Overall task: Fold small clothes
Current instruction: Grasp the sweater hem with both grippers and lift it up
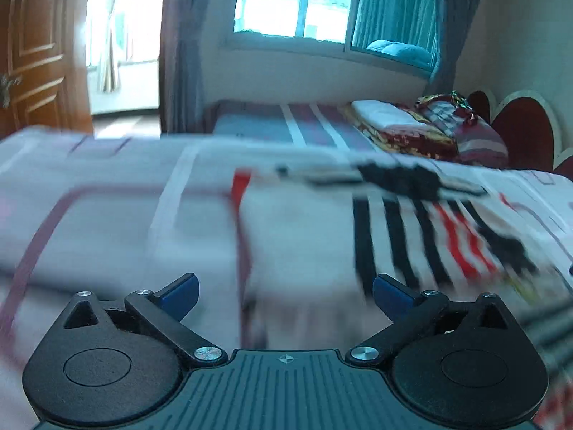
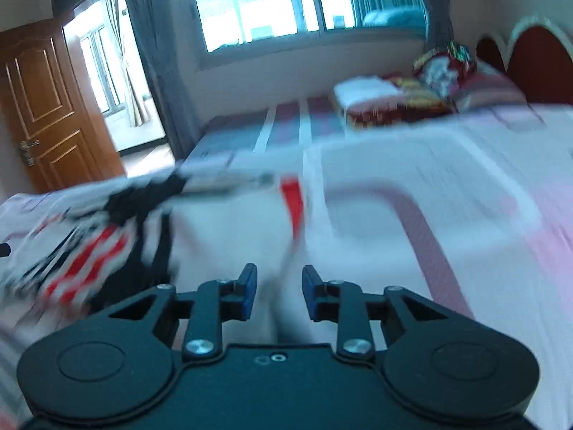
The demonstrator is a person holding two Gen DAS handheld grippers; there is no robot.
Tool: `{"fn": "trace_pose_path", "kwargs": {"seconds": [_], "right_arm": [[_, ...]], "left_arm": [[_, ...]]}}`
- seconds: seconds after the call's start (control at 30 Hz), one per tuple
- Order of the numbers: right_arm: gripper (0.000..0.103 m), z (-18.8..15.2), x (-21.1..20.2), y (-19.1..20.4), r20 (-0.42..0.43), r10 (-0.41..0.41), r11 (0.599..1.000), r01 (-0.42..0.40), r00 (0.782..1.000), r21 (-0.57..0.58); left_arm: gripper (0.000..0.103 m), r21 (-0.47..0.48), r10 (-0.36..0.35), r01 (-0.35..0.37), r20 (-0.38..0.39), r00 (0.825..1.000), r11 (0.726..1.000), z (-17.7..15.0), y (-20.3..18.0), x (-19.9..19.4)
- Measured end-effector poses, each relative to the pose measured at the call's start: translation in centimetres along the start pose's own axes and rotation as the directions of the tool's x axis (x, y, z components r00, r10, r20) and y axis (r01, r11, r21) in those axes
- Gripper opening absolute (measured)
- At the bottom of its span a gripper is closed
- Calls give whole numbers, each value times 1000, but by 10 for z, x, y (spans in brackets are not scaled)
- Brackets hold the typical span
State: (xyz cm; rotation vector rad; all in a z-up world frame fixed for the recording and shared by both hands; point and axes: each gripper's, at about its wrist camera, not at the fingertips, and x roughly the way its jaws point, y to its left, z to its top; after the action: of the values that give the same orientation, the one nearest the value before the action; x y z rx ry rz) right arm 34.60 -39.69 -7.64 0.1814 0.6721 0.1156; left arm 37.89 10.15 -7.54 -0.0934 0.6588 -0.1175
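Lying on the bed: small white garment [image 1: 304, 229] with black and red stripes and red trim, spread on the pale patterned bedspread [image 1: 107, 222], ahead of both grippers.
Fold progress: looks partly gathered, the striped side bunched toward the right in the left wrist view; motion blur hides the creases, so I cannot say how many folds are done.
Left to do: probably at least one more fold and a squaring-up, judging by the ragged striped edge.
Left gripper [image 1: 285, 292]: fully released, blue pads wide apart, nothing between them, above the garment's near edge.
Right gripper [image 2: 279, 294]: pads parted with a narrow gap, no cloth visibly pinched; white fabric shows beyond the gap.
Containers: none in view.
Far end: folded bedding [image 1: 412, 125] piled by the red headboard [image 1: 523, 125]; window [image 1: 297, 0] behind; wooden door [image 2: 53, 107] at far left.
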Motion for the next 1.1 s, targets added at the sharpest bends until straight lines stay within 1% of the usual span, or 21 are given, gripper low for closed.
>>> {"fn": "trace_pose_path", "kwargs": {"seconds": [0.07,0.13,0.2,0.23,0.3,0.37,0.4,0.43,0.5,0.53,0.6,0.67,0.7,0.73,0.8,0.87,0.9,0.93,1.0,1.03,1.1], "right_arm": [[28,-31,-34,-3,-34,16,999,-15,999,37],[29,-61,-64,-6,-70,42,991,-32,997,132],[30,-88,-89,-3,-102,72,979,-51,992,198],[31,-100,-101,2,-112,83,972,-56,990,227],[34,-119,-122,6,-116,108,957,-72,987,280],[40,-134,-137,7,-123,141,937,-93,982,337],[40,-143,-145,8,-122,158,927,-105,980,361],[41,-147,-150,8,-118,167,918,-110,979,381],[41,-158,-158,11,-128,209,897,-138,969,421],[41,-164,-161,11,-129,230,887,-153,965,436],[41,-174,-163,16,-114,273,862,-190,955,470],[41,-177,-160,16,-97,305,832,-216,947,511],[41,-176,-154,17,-88,329,812,-234,940,535],[41,-176,-148,17,-80,343,799,-246,936,549],[41,-173,-139,19,-75,366,777,-260,928,573],[39,-168,-130,22,-82,383,771,-269,920,578],[37,-169,-128,24,-88,391,770,-272,916,577],[36,-168,-126,25,-93,393,772,-273,915,574],[32,-168,-125,27,-97,393,774,-271,914,572],[32,-169,-127,27,-101,395,776,-273,913,568],[33,-172,-132,33,-114,395,790,-274,912,548]], "left_arm": [[102,-28,-32,31,-37,999,999,-30,4,-29],[102,-44,-35,32,-74,997,999,-58,4,-57],[100,-103,-90,79,-108,990,992,-83,8,-81],[96,-133,-123,107,-120,985,985,-94,10,-89],[75,-193,-188,157,-156,970,969,-115,13,-101],[74,-265,-253,200,-185,950,943,-135,17,-110],[74,-286,-265,209,-170,949,935,-143,17,-117],[74,-317,-292,231,-161,943,920,-151,17,-122],[74,-388,-355,277,-145,923,879,-166,17,-130],[74,-395,-370,292,-139,918,871,-172,14,-132],[74,-438,-405,313,-133,904,843,-177,9,-132],[73,-498,-470,352,-129,873,792,-181,4,-124],[73,-492,-467,356,-121,876,795,-182,-1,-121],[72,-475,-455,354,-113,883,806,-183,-6,-123],[60,-472,-438,340,-113,892,814,-180,-12,-121],[16,-498,-435,319,-134,890,807,-183,-11,-113],[10,-507,-428,304,-146,892,807,-187,-10,-110],[8,-517,-427,303,-137,894,801,-191,-8,-108],[8,-560,-445,318,-104,889,765,-199,-2,-107],[8,-562,-443,318,-99,891,764,-201,0,-109],[8,-535,-437,322,-99,894,781,-200,-5,-111]]}}
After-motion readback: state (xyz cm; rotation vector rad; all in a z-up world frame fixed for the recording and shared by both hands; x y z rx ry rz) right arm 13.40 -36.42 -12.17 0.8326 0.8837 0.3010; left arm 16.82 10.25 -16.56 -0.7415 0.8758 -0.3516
